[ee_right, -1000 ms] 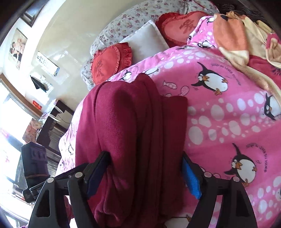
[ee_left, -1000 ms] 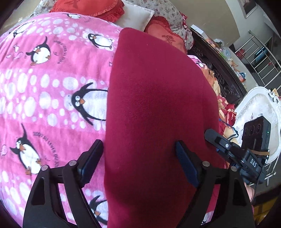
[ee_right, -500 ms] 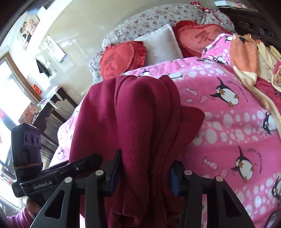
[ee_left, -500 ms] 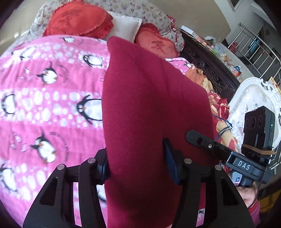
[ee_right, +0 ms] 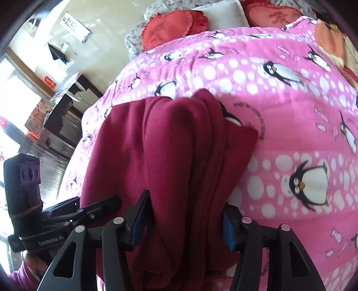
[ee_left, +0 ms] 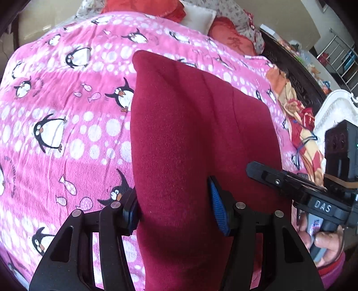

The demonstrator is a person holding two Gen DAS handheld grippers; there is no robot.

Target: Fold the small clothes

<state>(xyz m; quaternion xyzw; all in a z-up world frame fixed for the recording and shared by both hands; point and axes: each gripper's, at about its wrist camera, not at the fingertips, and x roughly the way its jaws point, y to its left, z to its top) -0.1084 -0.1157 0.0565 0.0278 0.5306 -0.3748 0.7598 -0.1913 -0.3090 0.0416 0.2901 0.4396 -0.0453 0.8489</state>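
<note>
A dark red fleece garment (ee_left: 190,138) is folded into a long thick bundle and hangs between both grippers above the pink penguin blanket (ee_left: 67,134). My left gripper (ee_left: 174,210) is shut on its near left end. My right gripper (ee_right: 183,221) is shut on the bunched layers of the garment (ee_right: 170,156) at its other near end. The right gripper also shows at the right of the left wrist view (ee_left: 290,185). The left gripper shows at the lower left of the right wrist view (ee_right: 67,215). The garment's far end droops toward the blanket.
Red heart cushions (ee_right: 170,26) and a white pillow (ee_right: 223,11) lie at the head of the bed. An orange and red patterned blanket (ee_left: 297,116) is heaped along the bed's right side. A dark cabinet (ee_right: 67,116) stands by the window on the left.
Both grippers closed on the red garment and lifted it off the blanket. Since then they tilted down, so more of the pink blanket shows beyond the garment.
</note>
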